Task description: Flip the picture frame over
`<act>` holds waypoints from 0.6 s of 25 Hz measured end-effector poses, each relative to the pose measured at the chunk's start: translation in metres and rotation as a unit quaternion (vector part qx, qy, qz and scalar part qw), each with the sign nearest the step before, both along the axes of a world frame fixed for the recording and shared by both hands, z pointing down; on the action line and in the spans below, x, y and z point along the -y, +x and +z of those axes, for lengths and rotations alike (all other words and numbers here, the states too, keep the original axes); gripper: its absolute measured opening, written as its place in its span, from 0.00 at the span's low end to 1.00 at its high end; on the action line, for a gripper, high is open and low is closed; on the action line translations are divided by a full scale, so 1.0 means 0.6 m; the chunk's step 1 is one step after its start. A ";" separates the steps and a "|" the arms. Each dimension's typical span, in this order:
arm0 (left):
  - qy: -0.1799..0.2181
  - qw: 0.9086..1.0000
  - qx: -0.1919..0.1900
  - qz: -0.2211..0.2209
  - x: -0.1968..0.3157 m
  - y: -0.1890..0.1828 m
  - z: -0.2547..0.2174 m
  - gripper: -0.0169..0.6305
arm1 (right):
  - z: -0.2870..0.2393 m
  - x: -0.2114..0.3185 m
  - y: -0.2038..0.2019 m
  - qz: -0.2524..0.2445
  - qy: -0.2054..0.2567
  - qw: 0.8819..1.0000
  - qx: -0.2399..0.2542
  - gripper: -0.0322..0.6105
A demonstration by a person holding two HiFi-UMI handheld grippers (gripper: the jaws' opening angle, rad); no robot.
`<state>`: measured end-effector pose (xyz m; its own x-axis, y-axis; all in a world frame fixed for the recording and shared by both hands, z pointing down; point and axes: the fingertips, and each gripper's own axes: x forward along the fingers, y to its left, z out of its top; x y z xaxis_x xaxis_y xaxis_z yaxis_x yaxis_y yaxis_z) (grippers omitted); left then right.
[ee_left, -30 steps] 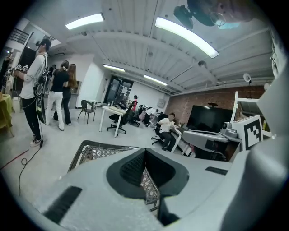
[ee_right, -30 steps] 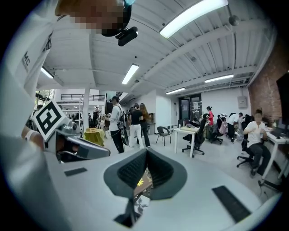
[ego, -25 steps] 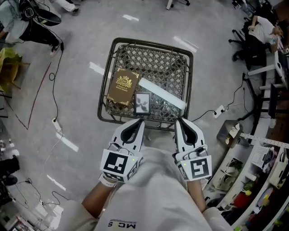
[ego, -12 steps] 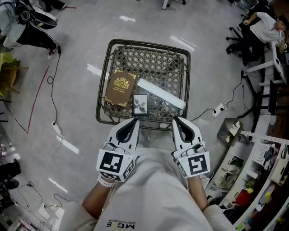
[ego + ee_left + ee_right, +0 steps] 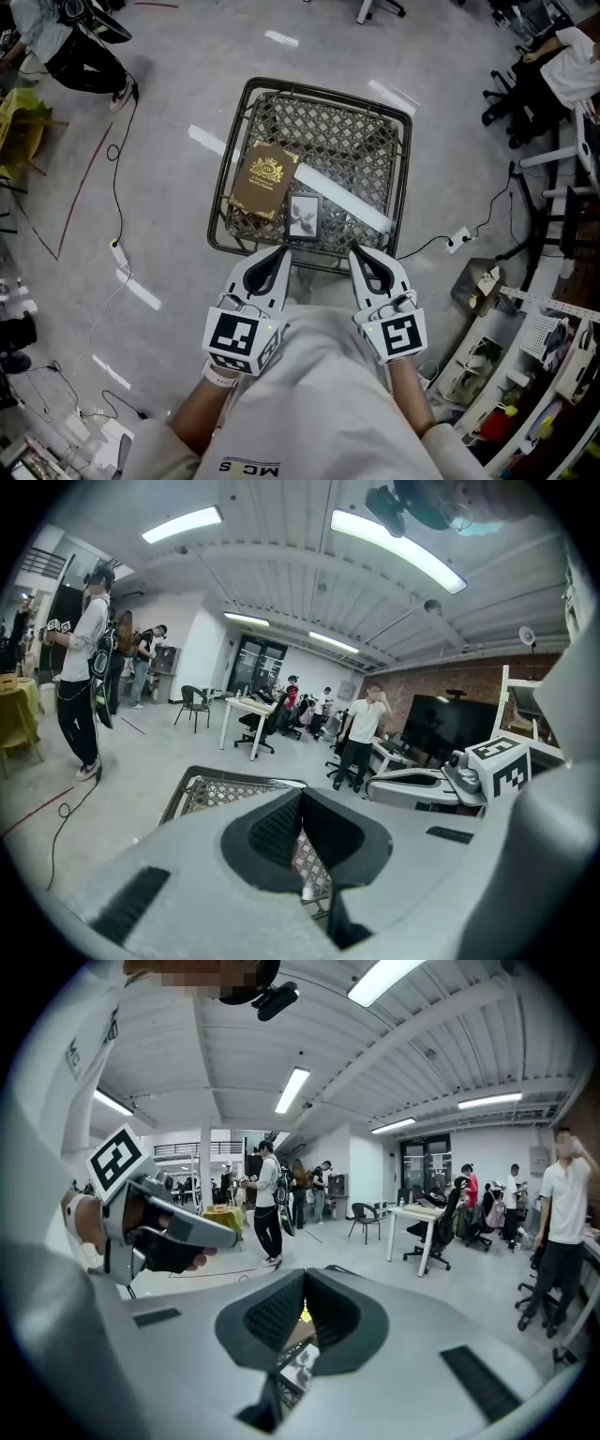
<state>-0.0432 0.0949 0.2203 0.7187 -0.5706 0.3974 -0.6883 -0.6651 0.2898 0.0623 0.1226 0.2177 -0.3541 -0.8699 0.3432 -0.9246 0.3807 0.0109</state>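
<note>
Now, in the head view a dark wire-mesh basket stands on the grey floor, just ahead of the person. In it the picture frame lies flat at the near edge with its picture side up, showing a dark sprig on a pale ground. A brown book with a gold emblem lies just beside it on the left, and a long white strip runs slantwise across the mesh, close above the frame. The left gripper and the right gripper are held side by side near the person's body, tips pointing at the basket's near rim and apart from the frame. Each carries its marker cube at the back.

In the left gripper view the two jaws meet at their tips and nothing sits between them. Past them show the basket's mesh and rim, with the right gripper off to the right and people standing in an office room beyond.

In the right gripper view the jaws likewise stand pressed together, empty. Through the gap under their tips the frame and the book's gold emblem can be seen below. The left gripper, gripped by a hand, shows at the left
</note>
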 end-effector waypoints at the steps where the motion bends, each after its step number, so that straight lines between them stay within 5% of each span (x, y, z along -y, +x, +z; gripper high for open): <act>1: -0.005 1.000 0.002 -0.002 0.001 -0.004 0.006 0.05 | 0.006 0.003 -0.006 -0.008 -0.006 1.000 -0.001 0.08; 15: -0.056 0.998 0.038 -0.018 0.015 -0.038 0.103 0.05 | 0.140 0.049 -0.060 -0.101 -0.094 0.990 -0.020 0.08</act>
